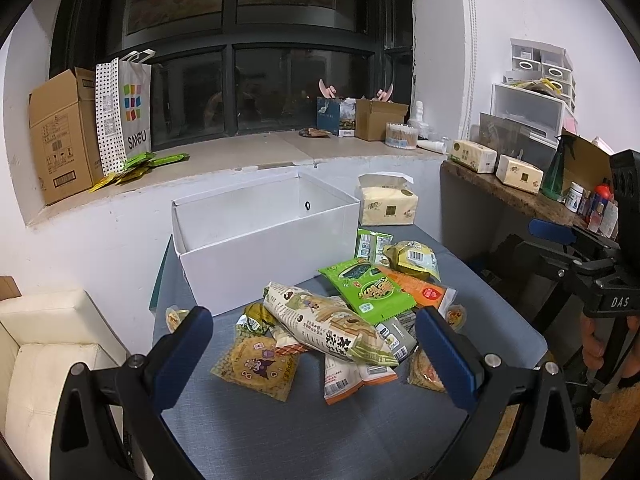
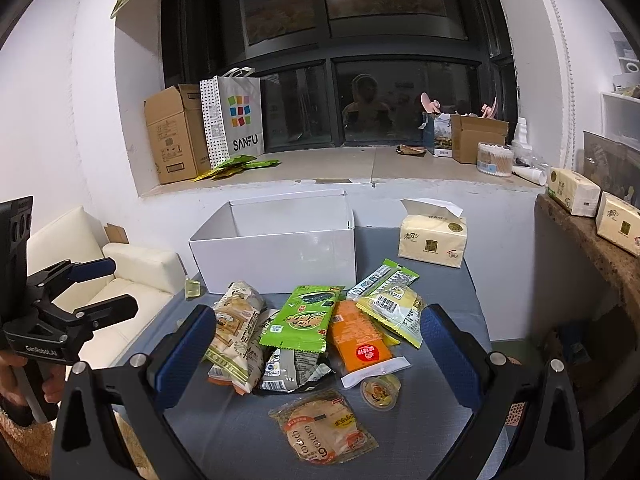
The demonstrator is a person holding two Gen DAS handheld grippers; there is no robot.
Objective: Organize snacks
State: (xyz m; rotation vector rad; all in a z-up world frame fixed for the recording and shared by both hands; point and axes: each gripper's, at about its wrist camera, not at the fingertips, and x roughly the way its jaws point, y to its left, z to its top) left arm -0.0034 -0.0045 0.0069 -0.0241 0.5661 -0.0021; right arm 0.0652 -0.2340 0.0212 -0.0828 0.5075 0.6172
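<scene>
Table (image 1: 280, 432), both tools (image 1: 314, 334) (image 2: 318, 334) spread above snacks (image 2: 304, 320).

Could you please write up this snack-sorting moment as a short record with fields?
surface: grey table
container: open white box behind the pile, no snacks visible inside
snacks: loose pile, including green packet, orange packet, round cracker pack, jelly cup
left claw: open, holding nothing
right claw: open, holding nothing
nearby: tissue pack
</scene>
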